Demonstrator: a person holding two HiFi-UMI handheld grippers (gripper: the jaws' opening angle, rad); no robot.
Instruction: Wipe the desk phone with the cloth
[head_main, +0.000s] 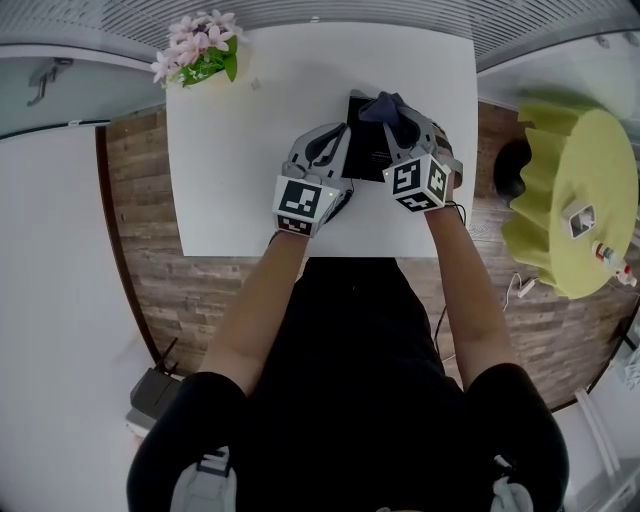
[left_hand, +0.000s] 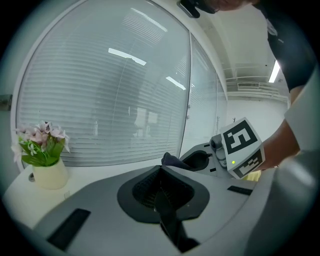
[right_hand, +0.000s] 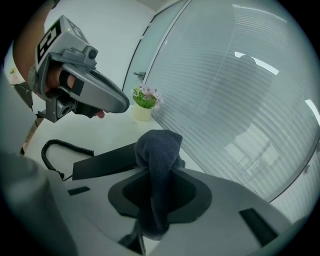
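Observation:
The black desk phone (head_main: 365, 150) lies on the white table (head_main: 240, 160) just in front of me, and my right gripper's view shows it as a dark slab (right_hand: 107, 159) with its coiled cord (right_hand: 55, 149). My right gripper (head_main: 397, 118) is shut on a dark blue cloth (head_main: 385, 104), which bunches up above the jaws (right_hand: 157, 150) over the phone's far end. My left gripper (head_main: 333, 140) is at the phone's left side, tilted upward, its jaws shut with nothing seen between them (left_hand: 161, 172). The phone is hidden in the left gripper view.
A white pot of pink flowers (head_main: 200, 50) stands at the table's far left corner. A glass wall with blinds runs behind the table. To the right is a yellow-green round table (head_main: 580, 190) with small items. A dark box (head_main: 155, 392) sits on the floor.

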